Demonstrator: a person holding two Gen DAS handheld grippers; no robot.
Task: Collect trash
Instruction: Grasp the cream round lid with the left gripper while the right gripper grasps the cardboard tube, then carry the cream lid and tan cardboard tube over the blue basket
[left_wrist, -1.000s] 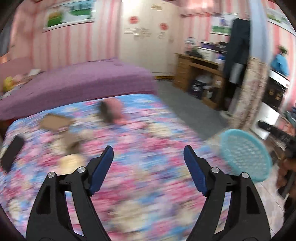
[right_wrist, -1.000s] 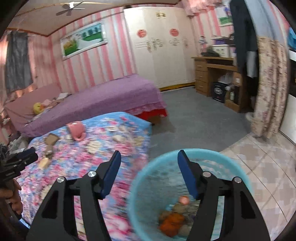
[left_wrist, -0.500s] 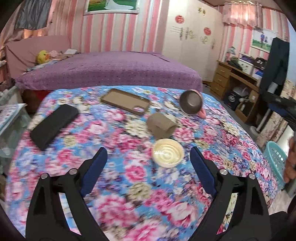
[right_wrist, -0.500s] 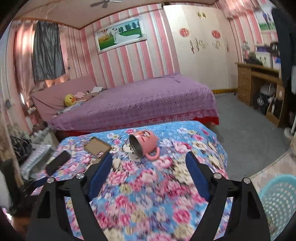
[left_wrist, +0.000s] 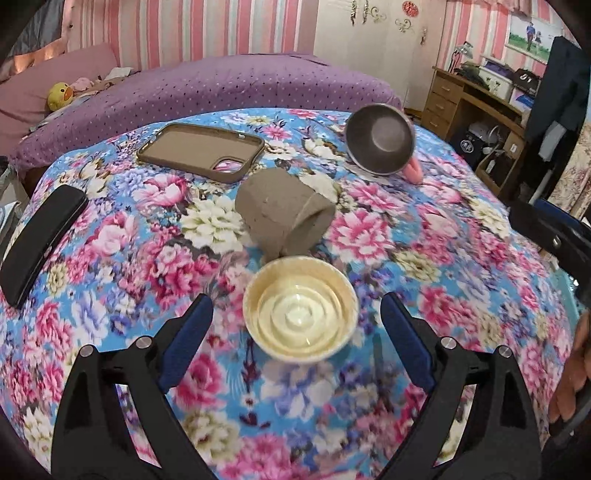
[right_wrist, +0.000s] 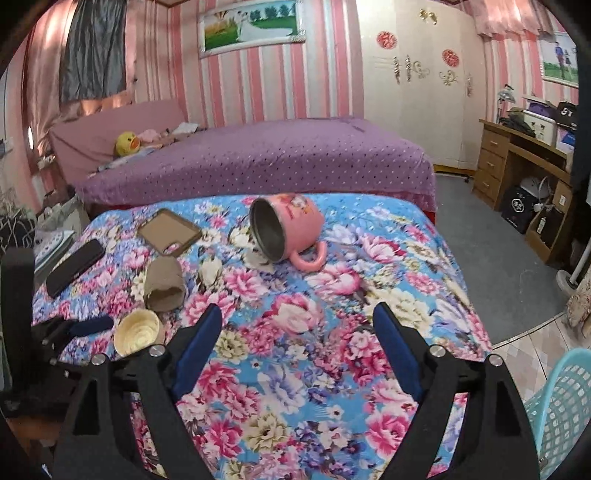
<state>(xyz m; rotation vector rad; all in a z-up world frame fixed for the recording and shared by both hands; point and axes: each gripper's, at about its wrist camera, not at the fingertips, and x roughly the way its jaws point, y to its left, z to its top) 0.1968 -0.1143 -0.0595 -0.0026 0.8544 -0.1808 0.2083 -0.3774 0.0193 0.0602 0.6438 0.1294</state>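
Trash: small cream cup (left_wrist: 301, 308) lies on its side on the floral bed (left_wrist: 424, 258), mouth toward me, near the bed's near edge and between my left gripper (left_wrist: 295, 325) jaws. They're wide but closing, pads not touching it. Cardboard roll (left_wrist: 284, 218) sits just behind the cup. Right gripper (right_wrist: 297, 332) jaws wide, nothing between them, over bare bedspread. Blue basket (right_wrist: 561, 410) on the floor off the bed's right corner.

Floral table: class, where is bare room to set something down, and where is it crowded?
Free: the floral cloth between the pink mug and the near edge. Crowded: the far-left part, where cream cup, cardboard roll, phone case and black phone cluster.
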